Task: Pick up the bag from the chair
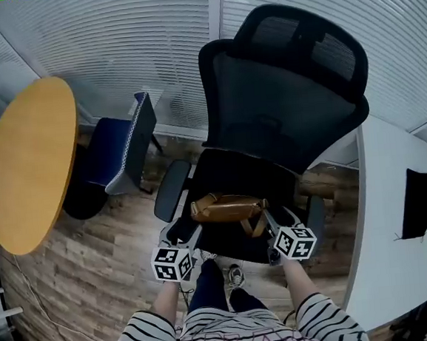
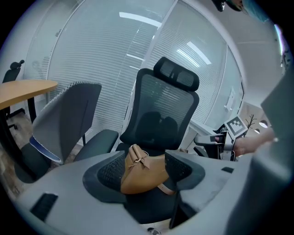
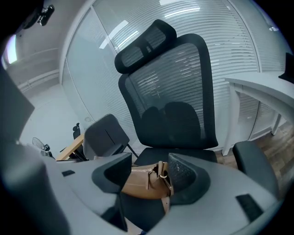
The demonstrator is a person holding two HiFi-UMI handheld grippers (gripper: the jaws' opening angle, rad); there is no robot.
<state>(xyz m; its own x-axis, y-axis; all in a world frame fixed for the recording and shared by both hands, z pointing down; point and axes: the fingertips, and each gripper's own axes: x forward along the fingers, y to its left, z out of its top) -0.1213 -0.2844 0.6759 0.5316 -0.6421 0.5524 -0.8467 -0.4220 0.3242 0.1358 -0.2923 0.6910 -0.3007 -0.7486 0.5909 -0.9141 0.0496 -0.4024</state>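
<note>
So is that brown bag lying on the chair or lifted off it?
Lying on it, apparently: the bag sits flat on the chair's black seat.

The right gripper (image 3: 149, 170) is seen from behind, its two dark jaws held apart. Between them a tan bag (image 3: 139, 184) is laid on the seat (image 3: 183, 155) of a black mesh chair (image 3: 179, 92). The bag's ringed end is seen close against the right-hand jaw; whether it is actually touched cannot be made out. A headrest (image 3: 144, 43) is set atop the chair's tall back. A padded armrest (image 3: 252, 160) is shown at right, with a white desk (image 3: 262, 85) above it and wood floor (image 3: 281, 146) between them. Closed blinds (image 3: 220, 27) are spread behind. At left, a grey chair (image 3: 105, 133) is placed beside a wooden table (image 3: 71, 147).
</note>
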